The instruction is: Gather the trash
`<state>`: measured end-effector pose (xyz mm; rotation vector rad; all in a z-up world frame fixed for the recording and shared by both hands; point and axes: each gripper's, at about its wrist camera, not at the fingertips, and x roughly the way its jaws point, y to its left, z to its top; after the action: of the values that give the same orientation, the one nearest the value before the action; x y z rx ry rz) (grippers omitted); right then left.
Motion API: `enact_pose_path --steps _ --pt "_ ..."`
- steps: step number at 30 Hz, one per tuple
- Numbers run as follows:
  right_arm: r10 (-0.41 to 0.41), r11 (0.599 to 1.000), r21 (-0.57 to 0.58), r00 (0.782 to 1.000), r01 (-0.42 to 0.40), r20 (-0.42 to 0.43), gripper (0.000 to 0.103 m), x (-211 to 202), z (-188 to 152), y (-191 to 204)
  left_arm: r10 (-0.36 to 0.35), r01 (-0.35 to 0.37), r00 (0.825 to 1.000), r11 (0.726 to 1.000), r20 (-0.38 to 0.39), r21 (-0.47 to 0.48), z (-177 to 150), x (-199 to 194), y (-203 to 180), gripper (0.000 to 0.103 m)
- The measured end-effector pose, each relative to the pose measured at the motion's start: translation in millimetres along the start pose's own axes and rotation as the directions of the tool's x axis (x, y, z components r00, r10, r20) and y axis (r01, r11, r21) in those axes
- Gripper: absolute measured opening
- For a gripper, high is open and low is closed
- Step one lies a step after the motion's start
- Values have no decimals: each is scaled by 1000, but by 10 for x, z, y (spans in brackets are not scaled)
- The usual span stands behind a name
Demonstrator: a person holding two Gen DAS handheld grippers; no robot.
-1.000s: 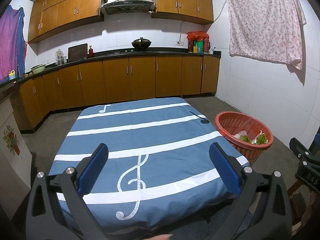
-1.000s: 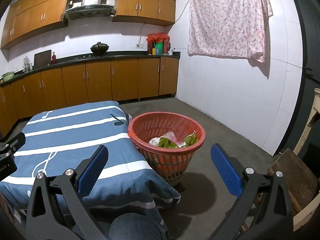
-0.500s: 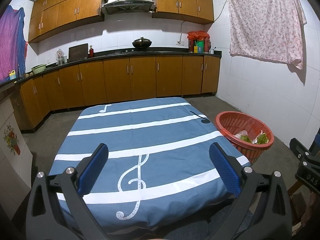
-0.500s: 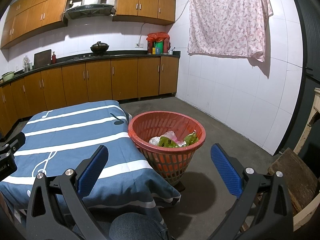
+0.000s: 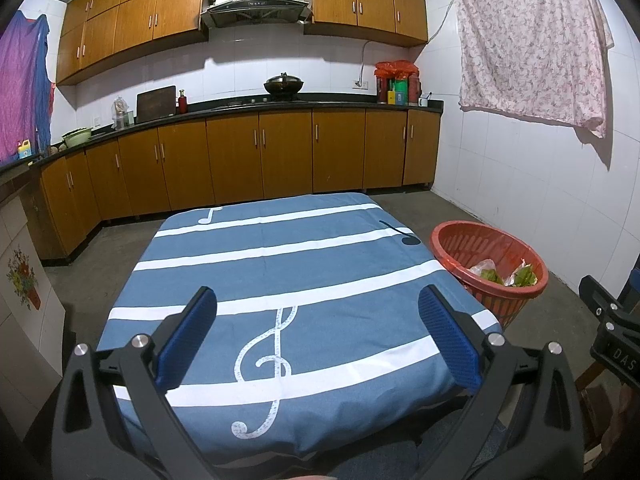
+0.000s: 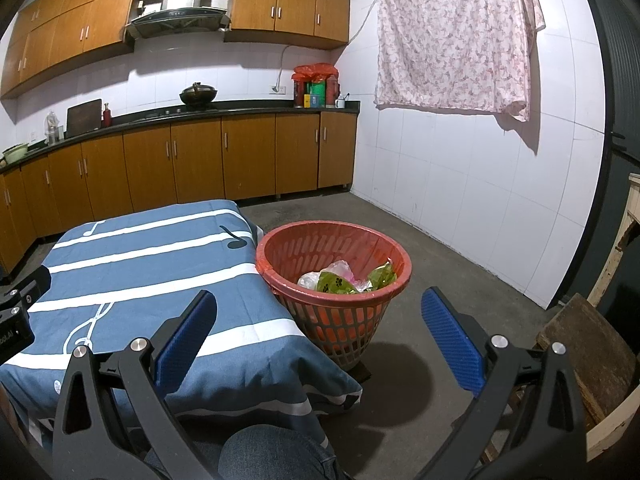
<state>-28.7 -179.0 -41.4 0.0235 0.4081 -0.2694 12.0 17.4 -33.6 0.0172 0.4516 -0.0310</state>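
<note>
A: Entry, grippers. Your left gripper (image 5: pixel 318 334) is spread wide, blue pads (image 5: pixel 187 338) far apart, nothing between them and nothing touched. It hangs over the near end of the table (image 5: pixel 280 264), above the treble-clef print.

B: And the right?

A: Your right gripper (image 6: pixel 320 336) is just as wide and carries nothing. Its left pad sits over the table's corner, its right pad over bare floor (image 6: pixel 440 280).

B: Containers?

A: One: the red basket (image 6: pixel 340 236), standing on the floor just beside the table's right edge. Inside lies the trash (image 6: pixel 346 278): green wrappers and crumpled clear and pinkish plastic, low in the bottom.

B: What differs between views?

A: Your right view looks into the basket and shows your knee (image 6: pixel 276 454) and a wooden stool (image 6: pixel 588 356) at far right. Your left view shows the whole tabletop, the basket (image 5: pixel 488 240) only at the edge, and a purple cloth (image 5: pixel 22 92) hanging at far left.
</note>
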Motion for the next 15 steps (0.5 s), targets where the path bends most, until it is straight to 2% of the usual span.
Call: enact_pose_path --steps 15 --pt "1 1000 -1 1000 -1 -1 101 2 11 -18 0 0 1000 1000 -3 -1 5 -3 -2 99"
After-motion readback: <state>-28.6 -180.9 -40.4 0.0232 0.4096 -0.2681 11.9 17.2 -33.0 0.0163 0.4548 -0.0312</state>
